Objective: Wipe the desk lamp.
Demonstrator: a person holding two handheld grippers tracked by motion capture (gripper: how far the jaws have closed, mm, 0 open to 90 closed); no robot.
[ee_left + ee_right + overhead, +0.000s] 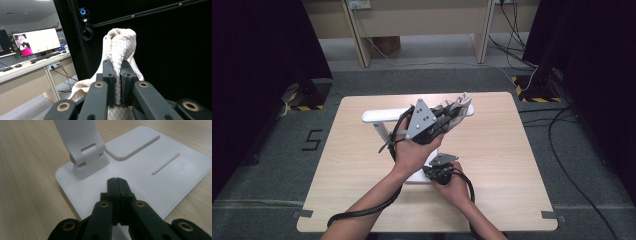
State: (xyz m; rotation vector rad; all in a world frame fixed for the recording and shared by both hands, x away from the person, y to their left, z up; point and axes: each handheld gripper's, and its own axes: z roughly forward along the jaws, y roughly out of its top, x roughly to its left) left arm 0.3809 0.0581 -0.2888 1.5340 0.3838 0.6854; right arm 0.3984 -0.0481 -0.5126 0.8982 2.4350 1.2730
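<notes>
A cream quilted cloth (120,47) is bunched between my left gripper's (117,65) jaws, which are shut on it. In the high view that left gripper (449,114) is held up over the table, with the cloth (461,105) against the right end of a white desk lamp's head bar (379,116). My right gripper (116,180) is shut with nothing in it, and its tips sit on the lamp's flat white base (150,177), just in front of the arm's hinge (87,157). From above, the right gripper (431,173) lies low at the lamp base (414,177).
The lamp stands mid-table on a light wooden table (502,150). Black cables (362,210) trail from both grippers toward the near edge. Dark curtains flank the table, and a desk with cables (512,30) stands beyond. The left gripper view shows a monitor (37,41) on a desk.
</notes>
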